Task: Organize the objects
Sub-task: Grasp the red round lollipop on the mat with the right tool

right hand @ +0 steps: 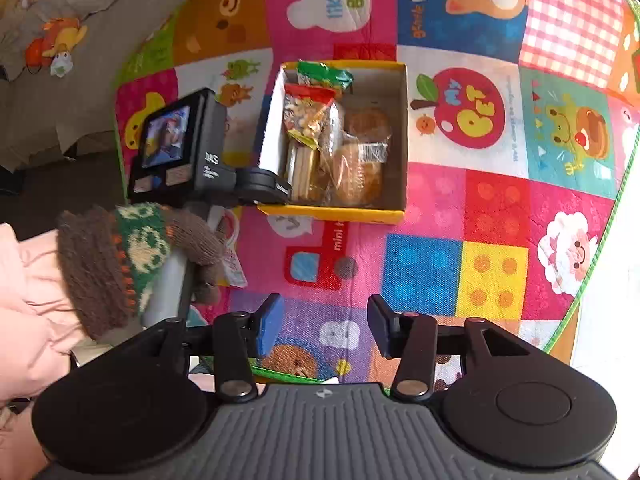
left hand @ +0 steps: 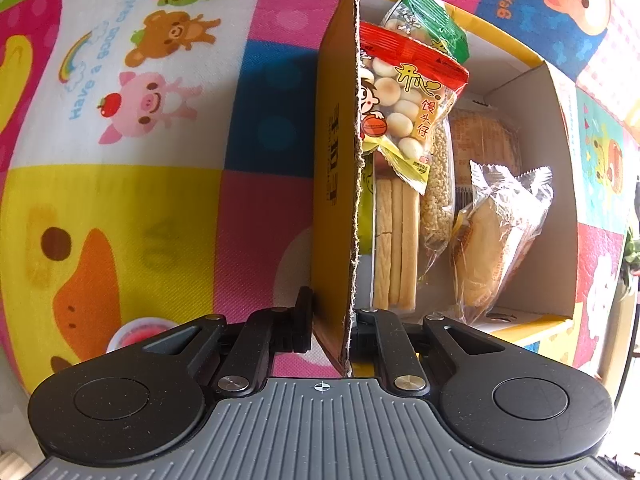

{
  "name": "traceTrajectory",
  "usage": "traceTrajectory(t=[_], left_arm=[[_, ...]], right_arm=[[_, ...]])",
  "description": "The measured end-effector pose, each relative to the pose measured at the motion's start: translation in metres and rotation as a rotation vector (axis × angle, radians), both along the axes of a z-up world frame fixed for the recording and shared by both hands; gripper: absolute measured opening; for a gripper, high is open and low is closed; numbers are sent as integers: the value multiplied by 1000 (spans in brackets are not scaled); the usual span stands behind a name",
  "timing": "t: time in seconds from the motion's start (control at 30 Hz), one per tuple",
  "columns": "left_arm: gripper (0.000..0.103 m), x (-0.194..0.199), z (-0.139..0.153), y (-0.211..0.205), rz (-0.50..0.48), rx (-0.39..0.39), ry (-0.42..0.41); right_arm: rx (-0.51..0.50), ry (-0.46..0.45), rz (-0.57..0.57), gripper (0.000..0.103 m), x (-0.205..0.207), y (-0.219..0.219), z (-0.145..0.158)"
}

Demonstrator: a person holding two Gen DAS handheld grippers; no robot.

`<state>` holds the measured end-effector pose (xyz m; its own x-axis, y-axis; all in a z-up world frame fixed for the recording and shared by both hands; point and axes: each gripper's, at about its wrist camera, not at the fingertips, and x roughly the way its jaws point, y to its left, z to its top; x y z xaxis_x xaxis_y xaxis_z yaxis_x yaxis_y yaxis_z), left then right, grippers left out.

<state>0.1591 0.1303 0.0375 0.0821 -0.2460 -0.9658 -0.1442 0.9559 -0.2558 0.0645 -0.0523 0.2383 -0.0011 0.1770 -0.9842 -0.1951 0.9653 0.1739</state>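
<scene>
A yellow cardboard box [left hand: 334,168] stands open on the play mat. My left gripper [left hand: 332,330] is shut on its near left wall, one finger outside and one inside. Inside lie a red-topped packet of round biscuits [left hand: 404,108], a green packet [left hand: 432,20], stick biscuits [left hand: 394,240], a puffed-grain bar [left hand: 438,200] and a wrapped cake [left hand: 496,232]. In the right wrist view the box [right hand: 332,213] sits ahead, with the left gripper [right hand: 276,188] clamped on its left wall. My right gripper [right hand: 324,328] hangs open over the mat, nothing between its blue pads [right hand: 270,326].
A cartoon patchwork mat [right hand: 460,264] covers the floor; its green-trimmed edge [right hand: 592,264] curves along the right. A knitted-gloved hand [right hand: 132,256] with a pink sleeve [right hand: 24,292] holds the left gripper. A small white round container [left hand: 138,332] and a small packet [right hand: 234,270] lie beside the box.
</scene>
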Motion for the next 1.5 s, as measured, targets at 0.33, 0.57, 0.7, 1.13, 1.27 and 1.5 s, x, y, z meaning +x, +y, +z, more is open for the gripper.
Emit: traceTrajectory(t=[0.33,0.57,0.7,1.13,1.27,1.5], left_arm=[[14,8,3,26,-104,18,32],[14,18,5,36,-123,-4,68],[14,32,6,31,-167,-28,88],[15,69,13,33,-299,-17,117],[15,74,13,35,-316,-4,125],[14,76,10,23,-304,9,121]], right_arm=[[-133,-117,288,54,-42,43,-76],[-62,-246,503,57,-60,87,-105],[-7,-287,501,57,-58,108,-119],[217,-457,481,57,-57,154,-141],[238,-472,442,67,-41,174,-161],[242,-426,500,75,-32,189,-192]])
